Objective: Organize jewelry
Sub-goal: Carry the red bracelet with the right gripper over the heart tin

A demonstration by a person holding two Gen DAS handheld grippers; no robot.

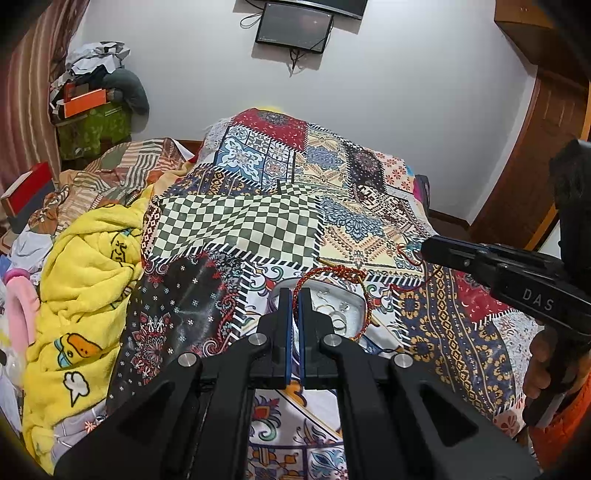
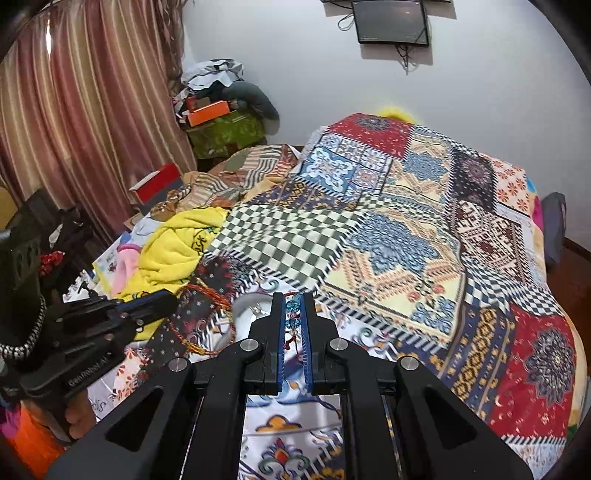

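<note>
Home bedroom — patchwork-covered bed [image 1: 258, 221], striped curtain [image 2: 74, 110], wall-mounted screen [image 1: 293, 31]

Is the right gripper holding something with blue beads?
Yes, blue beads sit pinched between the right gripper fingers.

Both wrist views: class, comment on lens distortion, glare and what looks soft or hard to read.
Left wrist view: fisheye bends the wall and door, corners go black; the white tray is glary, so its rings are hard to read. Right wrist view: the curtain bows likewise; blue beads between the pads are sharp, while the left gripper at the edge looks dark and smeared.
</note>
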